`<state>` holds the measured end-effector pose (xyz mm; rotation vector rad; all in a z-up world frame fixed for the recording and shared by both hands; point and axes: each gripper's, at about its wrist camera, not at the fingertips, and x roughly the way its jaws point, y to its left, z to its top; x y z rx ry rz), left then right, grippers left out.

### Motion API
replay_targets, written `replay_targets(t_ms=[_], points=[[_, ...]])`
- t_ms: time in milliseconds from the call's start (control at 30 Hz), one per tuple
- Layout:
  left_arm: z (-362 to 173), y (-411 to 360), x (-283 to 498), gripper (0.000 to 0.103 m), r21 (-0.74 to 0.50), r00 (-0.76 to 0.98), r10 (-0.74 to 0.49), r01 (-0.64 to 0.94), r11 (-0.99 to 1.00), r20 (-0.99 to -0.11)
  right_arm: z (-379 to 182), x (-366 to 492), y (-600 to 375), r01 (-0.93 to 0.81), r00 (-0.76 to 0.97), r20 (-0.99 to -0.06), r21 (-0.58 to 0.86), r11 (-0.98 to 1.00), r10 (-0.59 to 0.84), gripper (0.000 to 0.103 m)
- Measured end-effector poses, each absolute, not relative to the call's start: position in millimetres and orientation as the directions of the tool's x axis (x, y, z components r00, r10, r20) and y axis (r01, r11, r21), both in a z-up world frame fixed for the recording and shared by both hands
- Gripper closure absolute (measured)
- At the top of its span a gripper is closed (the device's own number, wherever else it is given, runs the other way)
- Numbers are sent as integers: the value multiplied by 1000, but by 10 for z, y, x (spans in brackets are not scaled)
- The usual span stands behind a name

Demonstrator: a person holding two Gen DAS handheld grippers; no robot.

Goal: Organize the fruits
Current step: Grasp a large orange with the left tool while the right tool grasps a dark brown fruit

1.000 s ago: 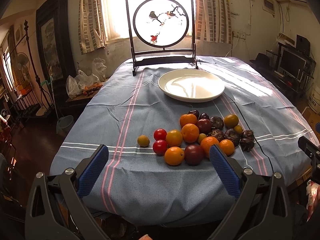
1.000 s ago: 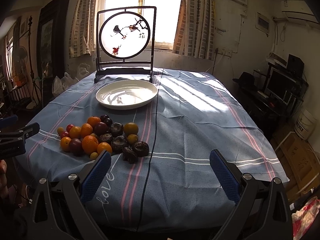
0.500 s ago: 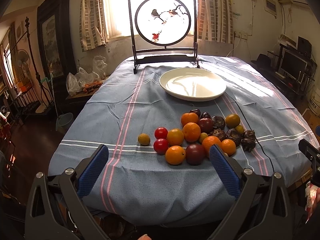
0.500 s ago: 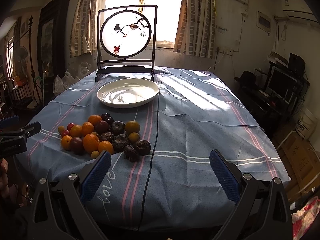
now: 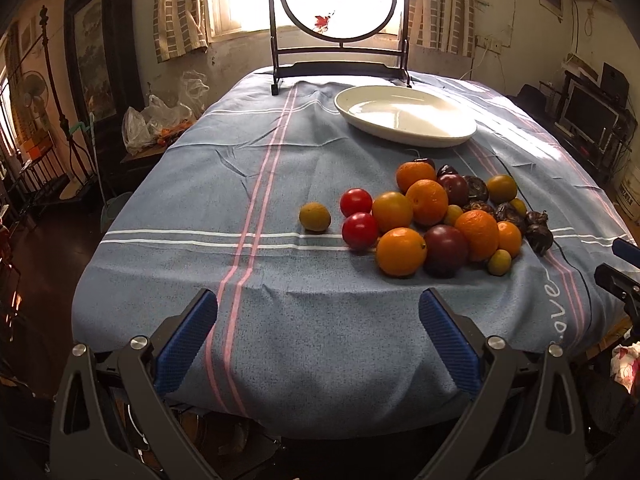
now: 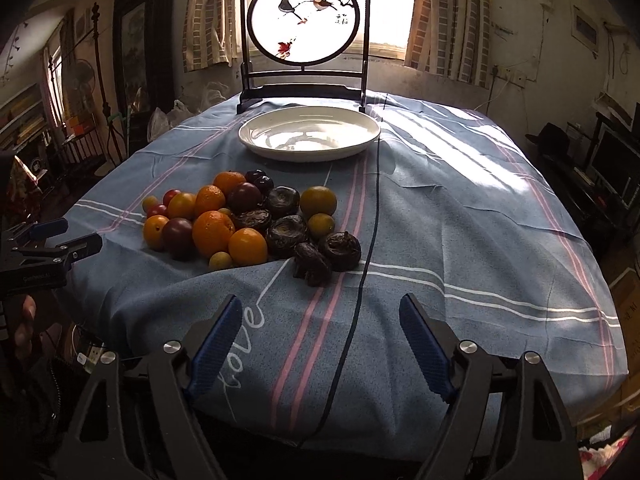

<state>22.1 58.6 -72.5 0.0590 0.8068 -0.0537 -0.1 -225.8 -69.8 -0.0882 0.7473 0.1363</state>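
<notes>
Cloth-covered table: fruit pile, plate

fruit pile heaped on blue cloth near table's front edge: oranges, red tomatoes, dark plums, wrinkled brown fruits, small yellow-green ones. one yellow-green fruit lies apart, left. white plate behind, bare.

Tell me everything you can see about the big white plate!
The plate is round, wide and shallow, with a low raised rim. It looks like glossy white ceramic, mirroring the screen behind it. It is empty and lies flat on the blue striped cloth, between the screen and the fruit pile. No fruit touches it.
</notes>
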Motion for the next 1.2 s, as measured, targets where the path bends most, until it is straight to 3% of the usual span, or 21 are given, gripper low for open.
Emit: replay_targets(t_ms=[233, 533, 600, 633, 700, 833, 1000, 1200], points=[[-833, 362, 378, 4, 57, 680, -68, 159, 986, -730, -894, 362, -2176, -195, 675, -726, -1, 981, 134, 50], [-960, 121, 566, 5, 105, 680, -60, 199, 974, -730, -1035, 645, -2210, -222, 645, -741, 51, 974, 186, 53], [-976, 134, 586, 5, 93, 676, -68, 199, 976, -734, -1069, 696, -2220, -217, 634, -751, 56, 975, 184, 60], [-984, 136, 599, 5, 92, 675, -68, 198, 976, -735, -1091, 718, -2221, -221, 623, -758, 67, 973, 194, 69], [-995, 138, 612, 7, 86, 674, -76, 203, 975, -735, -1112, 745, -2228, -218, 623, -757, 73, 973, 196, 72], [-1042, 149, 659, 22, 46, 639, -112, 225, 973, -761, -1111, 746, -2297, -217, 633, -740, 113, 970, 228, 73], [-1074, 173, 694, 26, 0, 623, -152, 237, 972, -767, -1083, 727, -2435, -227, 662, -691, 185, 956, 291, 73], [-1062, 125, 696, 50, 9, 618, -167, 271, 962, -768, -1091, 729, -2422, -235, 664, -688, 180, 955, 293, 73]])
